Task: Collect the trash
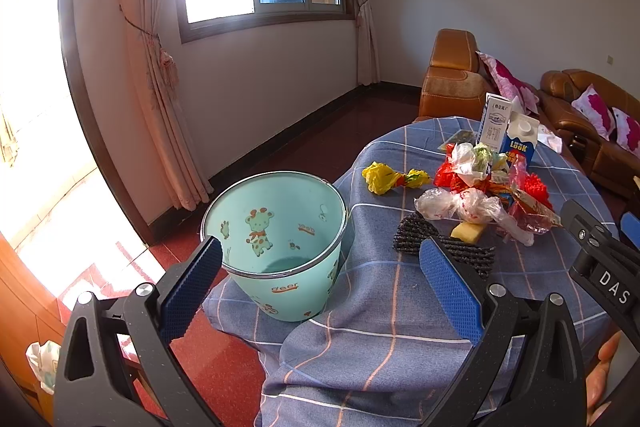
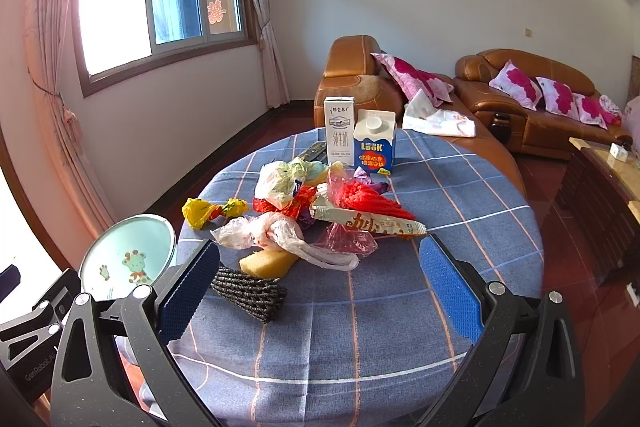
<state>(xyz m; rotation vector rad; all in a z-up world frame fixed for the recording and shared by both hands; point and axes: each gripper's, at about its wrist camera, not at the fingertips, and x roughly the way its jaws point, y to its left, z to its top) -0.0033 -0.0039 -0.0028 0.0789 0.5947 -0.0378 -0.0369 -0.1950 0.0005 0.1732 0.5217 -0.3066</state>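
A mint green bin (image 1: 276,243) with giraffe drawings stands beside the table's left edge, empty inside; it shows also in the right wrist view, bin (image 2: 128,259). A trash pile lies mid-table: yellow wrapper (image 2: 212,211), clear plastic bags (image 2: 276,233), red netting (image 2: 368,199), snack wrapper (image 2: 368,223), yellow sponge (image 2: 266,263), black mesh sleeve (image 2: 250,293). Two cartons stand behind, a white milk carton (image 2: 339,131) and a blue carton (image 2: 375,147). My left gripper (image 1: 320,283) is open just in front of the bin. My right gripper (image 2: 320,279) is open before the pile, holding nothing.
A blue checked cloth covers the round table (image 2: 460,211). Brown leather sofas (image 2: 532,99) with pink cushions stand behind, and a low cabinet (image 2: 600,195) at right. Red tiled floor (image 1: 224,367) lies to the left of the table. The right gripper's body (image 1: 600,259) shows at the left view's edge.
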